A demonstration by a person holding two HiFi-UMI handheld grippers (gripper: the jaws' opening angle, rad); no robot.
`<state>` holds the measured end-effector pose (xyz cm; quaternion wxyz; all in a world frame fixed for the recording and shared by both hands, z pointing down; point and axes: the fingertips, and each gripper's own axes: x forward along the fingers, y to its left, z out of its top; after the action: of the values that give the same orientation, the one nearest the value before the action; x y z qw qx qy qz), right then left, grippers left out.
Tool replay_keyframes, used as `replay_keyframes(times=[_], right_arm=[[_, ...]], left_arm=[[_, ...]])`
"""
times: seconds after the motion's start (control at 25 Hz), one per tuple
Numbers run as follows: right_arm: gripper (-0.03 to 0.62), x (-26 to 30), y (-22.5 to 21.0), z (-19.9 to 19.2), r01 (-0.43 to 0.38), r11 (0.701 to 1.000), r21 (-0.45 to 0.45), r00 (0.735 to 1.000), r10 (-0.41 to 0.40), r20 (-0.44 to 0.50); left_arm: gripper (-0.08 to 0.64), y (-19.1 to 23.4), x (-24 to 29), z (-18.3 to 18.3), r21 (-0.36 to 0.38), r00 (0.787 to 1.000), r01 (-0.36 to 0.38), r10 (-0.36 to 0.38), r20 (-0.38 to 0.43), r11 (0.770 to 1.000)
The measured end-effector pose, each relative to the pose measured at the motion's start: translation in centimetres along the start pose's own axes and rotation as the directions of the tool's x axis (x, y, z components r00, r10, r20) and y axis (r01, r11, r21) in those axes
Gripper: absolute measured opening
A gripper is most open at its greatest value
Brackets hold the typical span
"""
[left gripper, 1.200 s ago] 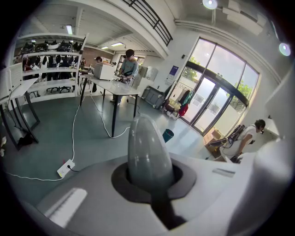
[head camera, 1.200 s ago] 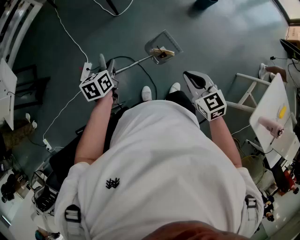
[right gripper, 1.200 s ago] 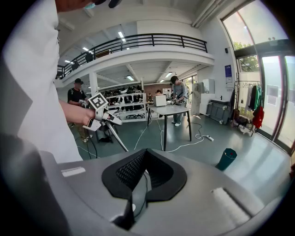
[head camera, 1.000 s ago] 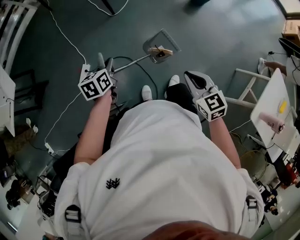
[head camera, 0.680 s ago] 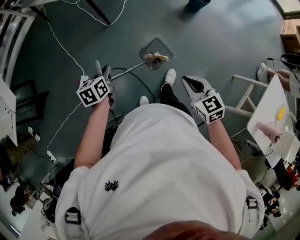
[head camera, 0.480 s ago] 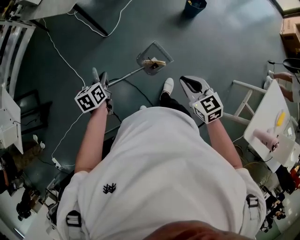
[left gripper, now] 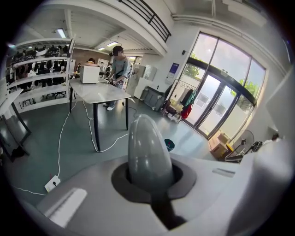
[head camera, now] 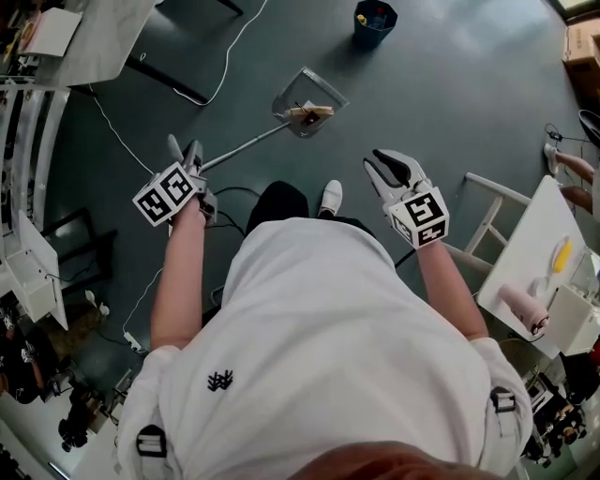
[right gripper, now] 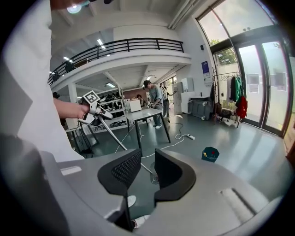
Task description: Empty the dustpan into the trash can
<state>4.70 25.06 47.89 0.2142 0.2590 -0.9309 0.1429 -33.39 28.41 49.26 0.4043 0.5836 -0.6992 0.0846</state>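
The dustpan (head camera: 300,103) is a long-handled type: a clear, open tray (head camera: 316,88) on a thin metal rod (head camera: 239,145) ending in a grey grip (left gripper: 150,150). It sits low, at or just above the floor (head camera: 469,84) (which of the two cannot be told), ahead of the person's shoe (head camera: 330,197). The trash can (head camera: 375,17) stands well apart beyond it. Scraps (head camera: 310,112) lie in the tray.

Handling, as a judgement: the unit looks light and stiff, but the load sits far from the grip, so the tray will swing and tip readily. The scraps are loose and will spill if the tray tilts forward early. Take hold at the grip end. A second hold lower on the rod would steady the tipping.

The left gripper (head camera: 185,157) is closed around the grip, whose rounded tip projects between the jaws. The left forearm (head camera: 178,272) reaches forward, and the rod slants away toward the tray.

The right gripper (head camera: 392,167) holds nothing. Its jaws stand a little apart, pads facing. The right arm (head camera: 441,277) is carried at the person's right side, apart from the rod.
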Motion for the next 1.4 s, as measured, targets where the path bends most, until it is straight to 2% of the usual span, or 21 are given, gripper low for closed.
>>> replay_keyframes(times=[0.2, 0.44, 0.64, 0.88, 0.96, 1.08, 1.24, 1.4], right_arm=[[0.075, 1.5, -4.3, 0.5, 0.051, 0.997, 0.065, 0.999, -0.05, -0.013], [0.075, 3.9, -10.0, 2.9, 0.147, 0.984, 0.099, 0.989, -0.145, -0.025], [0.075, 5.8, -14.9, 6.9, 0.235, 0.963, 0.13, 0.972, -0.236, -0.008], [0.075, 8.8, -19.9, 10.2, 0.319, 0.929, 0.187, 0.943, -0.33, 0.03], [0.075, 9.4, -20.9, 11.0, 0.326, 0.919, 0.223, 0.938, -0.343, 0.04], [0.075, 9.5, -22.9, 11.1, 0.306, 0.924, 0.228, 0.946, -0.322, 0.033], [0.075, 9.1, -27.7, 11.2, 0.294, 0.928, 0.227, 0.951, -0.307, 0.026], [0.075, 8.4, -32.8, 12.4, 0.282, 0.937, 0.207, 0.955, -0.294, 0.028]], left_arm=[[0.058, -2.8, 5.7, 5.4, 0.01, 0.999, 0.037, -0.037, 0.008, 0.999], [0.058, -6.5, 14.0, 12.3, 0.082, 0.995, 0.1, -0.1, 0.003, 0.992], [0.058, -10.1, 20.6, 19.0, 0.135, 0.987, 0.161, -0.161, -0.009, 0.978], [0.058, -14.6, 27.8, 25.9, 0.207, 0.971, 0.235, -0.237, -0.015, 0.95], [0.058, -16.1, 29.9, 27.3, 0.21, 0.97, 0.242, -0.244, -0.018, 0.947], [0.058, -18.6, 32.1, 28.2, 0.219, 0.971, 0.238, -0.24, -0.018, 0.946], [0.058, -22.4, 35.8, 29.6, 0.226, 0.973, 0.228, -0.23, -0.015, 0.947], [0.058, -24.7, 39.5, 30.5, 0.225, 0.982, 0.185, -0.185, -0.021, 0.957]])
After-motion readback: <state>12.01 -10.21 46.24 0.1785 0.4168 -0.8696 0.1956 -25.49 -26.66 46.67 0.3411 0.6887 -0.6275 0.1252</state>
